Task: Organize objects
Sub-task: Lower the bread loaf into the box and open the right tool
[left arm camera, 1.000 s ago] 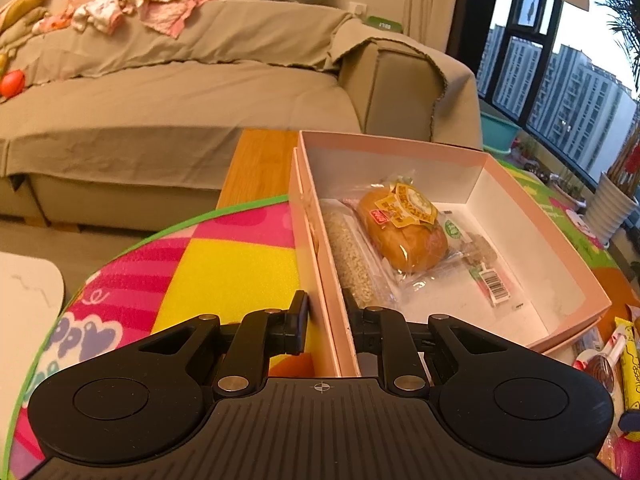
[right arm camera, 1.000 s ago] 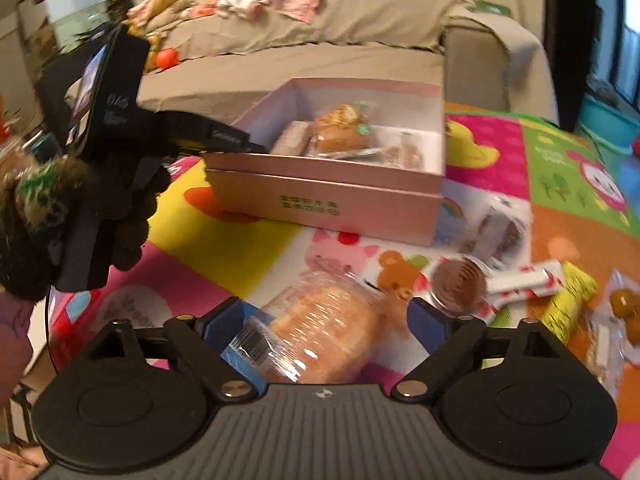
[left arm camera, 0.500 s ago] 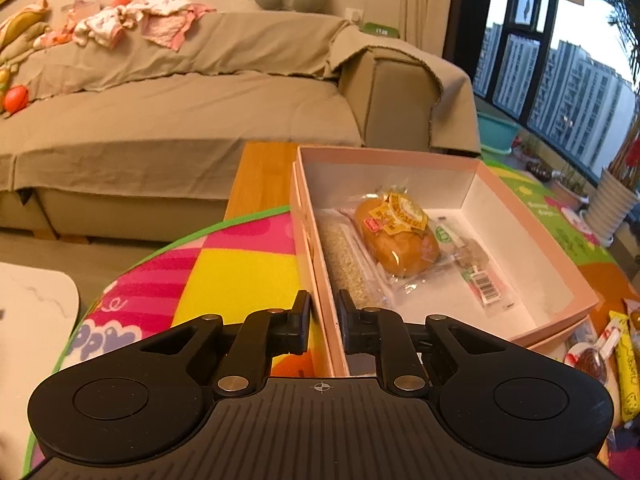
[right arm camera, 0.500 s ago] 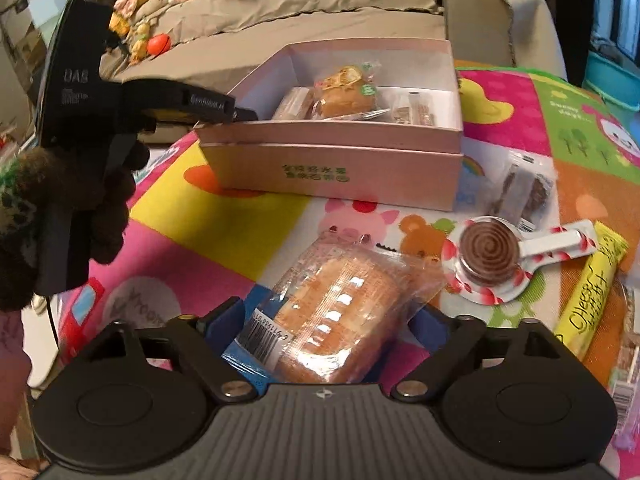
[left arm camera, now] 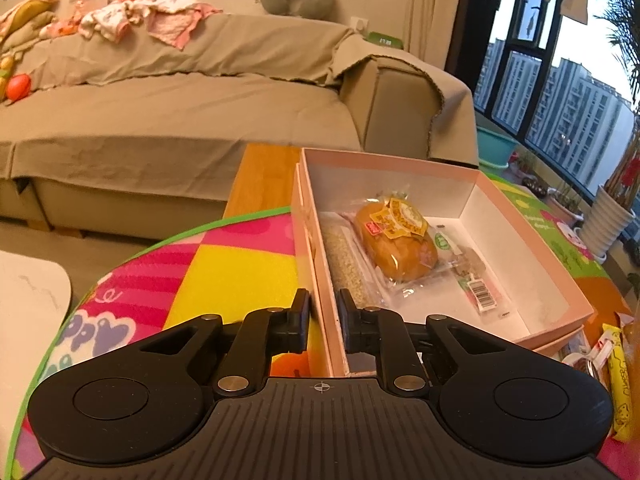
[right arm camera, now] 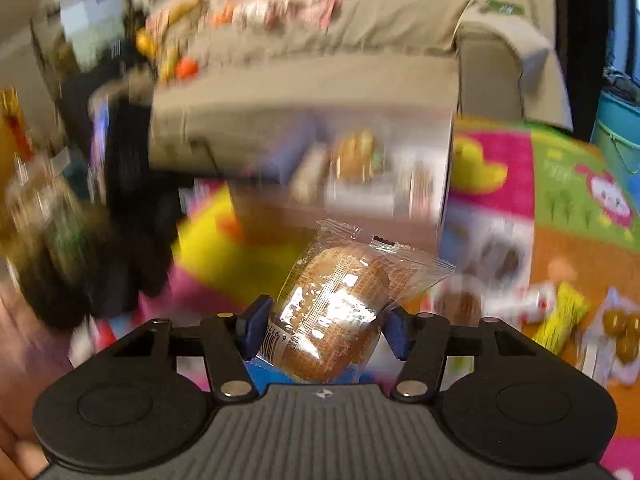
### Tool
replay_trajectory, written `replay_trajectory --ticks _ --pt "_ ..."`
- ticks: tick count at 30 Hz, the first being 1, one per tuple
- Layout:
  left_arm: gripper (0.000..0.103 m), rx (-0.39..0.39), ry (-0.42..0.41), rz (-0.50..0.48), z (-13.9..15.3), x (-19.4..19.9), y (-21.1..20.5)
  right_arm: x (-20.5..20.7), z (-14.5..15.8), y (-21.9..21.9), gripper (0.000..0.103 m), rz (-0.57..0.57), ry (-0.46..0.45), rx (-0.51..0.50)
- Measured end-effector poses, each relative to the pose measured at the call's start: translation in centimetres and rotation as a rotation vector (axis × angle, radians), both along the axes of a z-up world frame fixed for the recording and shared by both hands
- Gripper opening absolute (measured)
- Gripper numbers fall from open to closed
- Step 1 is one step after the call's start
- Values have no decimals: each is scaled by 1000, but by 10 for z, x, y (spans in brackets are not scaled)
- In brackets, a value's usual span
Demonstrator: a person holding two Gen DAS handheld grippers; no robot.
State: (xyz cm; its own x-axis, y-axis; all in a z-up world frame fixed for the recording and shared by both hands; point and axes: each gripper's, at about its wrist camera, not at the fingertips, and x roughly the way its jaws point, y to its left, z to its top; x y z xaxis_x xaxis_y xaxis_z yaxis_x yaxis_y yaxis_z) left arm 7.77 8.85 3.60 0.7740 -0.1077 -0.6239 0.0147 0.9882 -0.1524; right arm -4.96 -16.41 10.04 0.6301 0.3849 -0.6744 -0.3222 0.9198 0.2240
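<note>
My left gripper (left arm camera: 323, 304) is shut on the near left wall of the open pink box (left arm camera: 536, 252), one finger inside and one outside. In the box lie a wrapped golden bun (left arm camera: 396, 240), a grainy bar (left arm camera: 344, 260) and a flat packet (left arm camera: 476, 288). My right gripper (right arm camera: 326, 320) has its blue pads closing on a clear-wrapped loaf of bread (right arm camera: 336, 300), which hangs above the colourful play mat (right arm camera: 560, 160). The right wrist view is blurred by motion. It shows the box (right arm camera: 400, 200) ahead and the left gripper (right arm camera: 128, 184) as a dark shape at left.
Loose snacks lie on the mat right of the box: a yellow cheese stick (right arm camera: 564, 312), a red-and-white lollipop (right arm camera: 528, 300) and a bag of round sweets (right arm camera: 620, 328). A beige sofa (left arm camera: 200, 120) stands behind. A white tabletop (left arm camera: 28, 300) is at far left.
The right gripper's jaws narrowed onto the wrapped bread and lifted it off the mat; that view is now blurred. The left gripper kept its hold on the box wall.
</note>
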Motion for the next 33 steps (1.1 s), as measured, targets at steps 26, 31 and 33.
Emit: replay_trajectory --ticks 26,31,33 --pt "18 -30 1 2 -1 -1 3 55 0 -48 71 -257 -118 64" --pt "18 -24 8 2 -1 -2 2 34 -19 -55 76 -278 -107 -40" --pt "18 -19 11 -2 -1 -2 2 26 -24 -58 77 -280 -105 -70"
